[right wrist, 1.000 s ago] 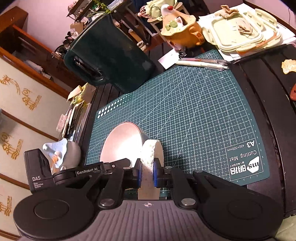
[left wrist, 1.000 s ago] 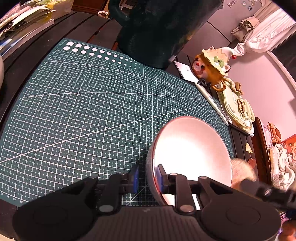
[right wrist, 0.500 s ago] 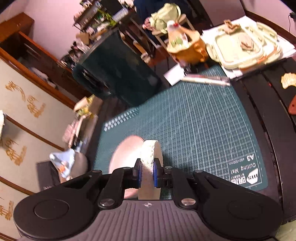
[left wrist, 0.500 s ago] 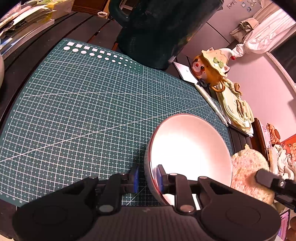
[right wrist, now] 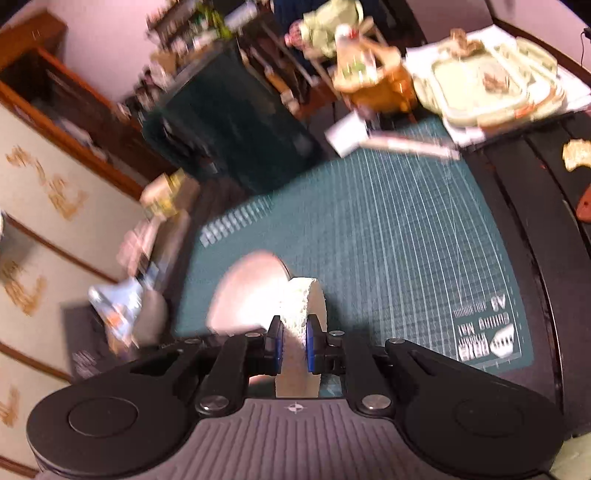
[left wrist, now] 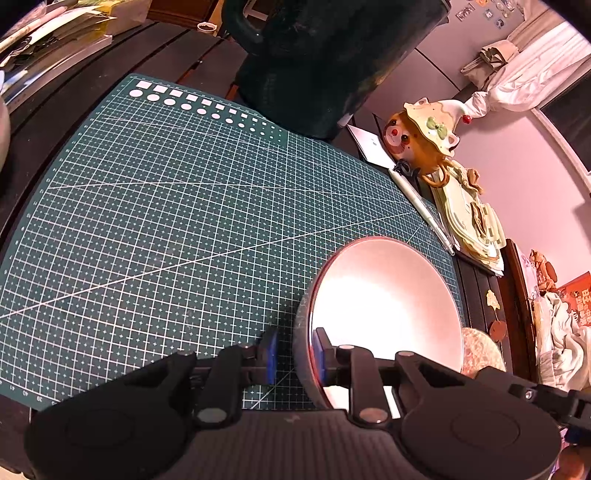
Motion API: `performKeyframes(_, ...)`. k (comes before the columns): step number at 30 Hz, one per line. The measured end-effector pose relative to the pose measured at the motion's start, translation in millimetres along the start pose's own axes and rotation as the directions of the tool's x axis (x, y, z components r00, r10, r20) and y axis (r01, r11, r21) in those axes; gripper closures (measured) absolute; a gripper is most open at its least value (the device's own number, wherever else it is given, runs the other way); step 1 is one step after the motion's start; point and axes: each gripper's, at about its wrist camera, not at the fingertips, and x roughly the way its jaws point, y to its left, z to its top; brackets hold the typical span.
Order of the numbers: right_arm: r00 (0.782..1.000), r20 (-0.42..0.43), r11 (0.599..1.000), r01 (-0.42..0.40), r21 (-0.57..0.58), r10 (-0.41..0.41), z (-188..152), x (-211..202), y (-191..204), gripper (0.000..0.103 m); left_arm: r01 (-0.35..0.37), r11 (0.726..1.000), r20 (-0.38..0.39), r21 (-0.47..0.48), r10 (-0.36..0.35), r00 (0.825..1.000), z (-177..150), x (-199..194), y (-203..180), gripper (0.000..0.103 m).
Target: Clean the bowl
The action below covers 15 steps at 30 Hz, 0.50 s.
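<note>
A pale bowl stands tilted on its edge on the green cutting mat, its inside facing right. My left gripper is shut on the bowl's near rim, with one blue pad inside and one outside. A round cream sponge sits clamped edge-on between the blue pads of my right gripper. In the blurred right wrist view the sponge stands just right of the bowl. The left wrist view shows the sponge behind the bowl's lower right rim.
A large dark green bin stands at the mat's far edge. A ceramic bear figure, a pen and stacked pale green lids lie right of the mat. Papers pile up at the far left.
The sponge in my right gripper swung out to the right of the bowl and has come back close to its rim. The bowl and my left gripper have stayed put.
</note>
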Motion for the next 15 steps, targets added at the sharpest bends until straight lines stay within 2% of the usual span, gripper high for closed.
performKeyframes(4, 0.996, 0.081, 0.998, -0.051, 0.024, 0.049, 7.6, -17.0, -0.3, 0.092, -0.004, 1.000, -0.002, 0.007, 0.004, 1.000, 0.0, 0.0, -0.5, 0.083)
performKeyframes(6, 0.996, 0.066, 0.998, -0.055, 0.030, 0.053, 6.0, -14.4, -2.0, 0.091, -0.004, 1.000, -0.001, 0.008, 0.004, 1.000, -0.2, -0.1, -0.4, 0.083)
performKeyframes(10, 1.000, -0.018, 1.000, -0.003, 0.003, 0.003, -2.4, 3.6, -1.5, 0.091, 0.002, 1.000, -0.002, -0.003, -0.002, 1.000, 1.5, 0.4, -0.8, 0.082)
performKeyframes(12, 1.000, 0.001, 1.000, -0.013, 0.016, 0.013, 0.4, -0.1, -1.6, 0.091, 0.001, 1.000, -0.002, 0.000, -0.001, 1.000, 1.1, 0.3, -0.4, 0.082)
performKeyframes(15, 0.996, 0.077, 0.997, -0.056, 0.047, 0.053, 7.3, -16.3, -3.5, 0.091, -0.001, 1.000, -0.003, 0.006, 0.001, 1.000, 1.6, 0.6, -1.3, 0.082)
